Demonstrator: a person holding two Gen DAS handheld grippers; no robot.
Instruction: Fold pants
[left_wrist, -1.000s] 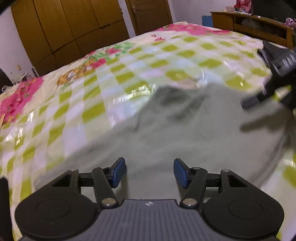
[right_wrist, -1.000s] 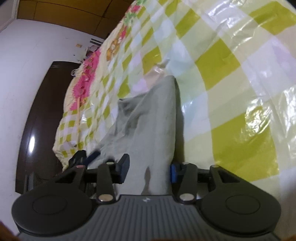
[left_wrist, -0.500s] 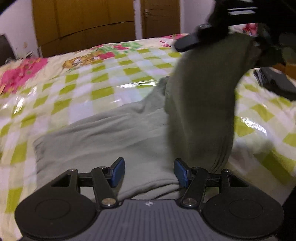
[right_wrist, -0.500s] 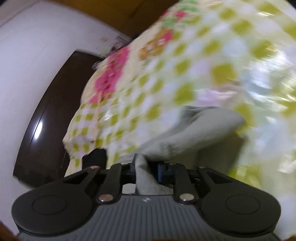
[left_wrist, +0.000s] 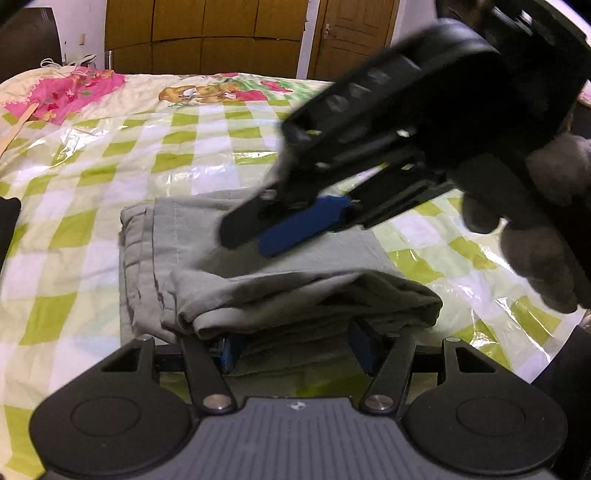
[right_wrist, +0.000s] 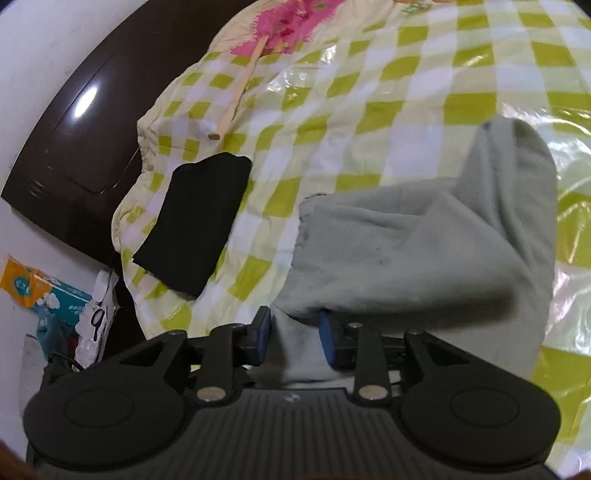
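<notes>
Grey-green pants (left_wrist: 266, 266) lie folded on the checked bedspread (left_wrist: 92, 184). In the left wrist view a doubled layer of them sits across my left gripper (left_wrist: 295, 350), whose jaws stand wide apart with the fold draped over the blue pads. My right gripper (left_wrist: 291, 229) hovers just above the pants there. In the right wrist view the pants (right_wrist: 424, 251) bulge up and my right gripper (right_wrist: 293, 338) has a strip of the fabric between its half-open pads, which stand apart.
A folded black garment (right_wrist: 195, 221) lies near the bed's corner, and a wooden stick (right_wrist: 240, 85) lies beyond it. Brown wardrobes (left_wrist: 203, 37) and a door (left_wrist: 351, 33) stand behind the bed. Packets (right_wrist: 33, 288) sit on the floor.
My right gripper carried the lifted pant half across and down onto the rest, making a fold. Its jaws have parted from a tight grip. The left gripper stayed open low at the near edge.
</notes>
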